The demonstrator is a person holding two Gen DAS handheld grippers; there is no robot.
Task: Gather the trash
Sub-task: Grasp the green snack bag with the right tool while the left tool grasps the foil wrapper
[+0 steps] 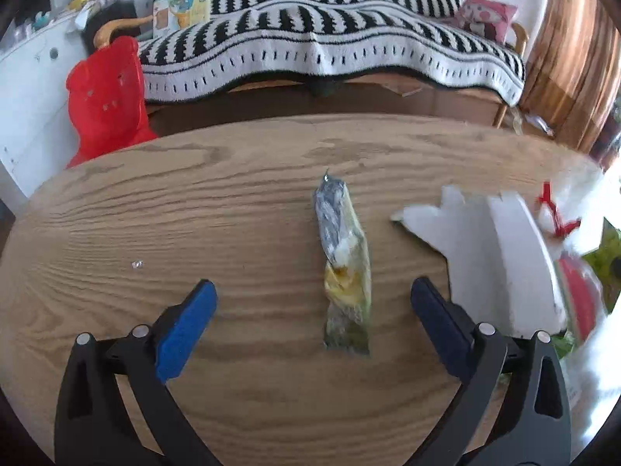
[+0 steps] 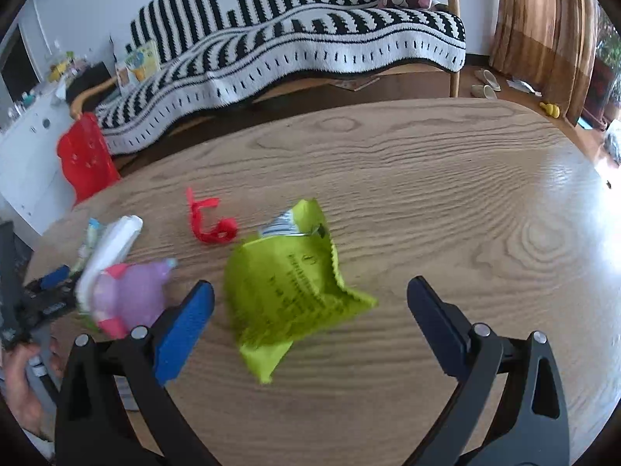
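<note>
Wood-grain table point(image 1: 116, 213) carries the trash; a twisted yellow-and-silver wrapper point(image 1: 343, 268) lies between the wide-spread left gripper point(image 1: 312, 297); the right gripper point(image 2: 310, 297), equally wide, frames a blurred, possibly crumpled lime-green packet point(image 2: 287, 291).

We see a tabletop point(image 1: 240, 202) of light brown wood with darker wavy grain. On it, in the left wrist view, lies a crumpled wrapper point(image 1: 343, 260) in silver-grey, yellow and dull green, beside a plain white sheet point(image 1: 485, 248). In the right wrist view a lime-green packet point(image 2: 287, 287) carries dark print and a silver inner lining, near a bright red ribbon point(image 2: 211, 221) and a lilac-and-pink bag point(image 2: 128, 295). Our gripper pads point(image 2: 182, 334) are blue on black arms. Behind, a sofa throw point(image 2: 302, 39) shows black-and-white stripes, and a red plastic chair point(image 1: 106, 97) stands alongside.
</note>
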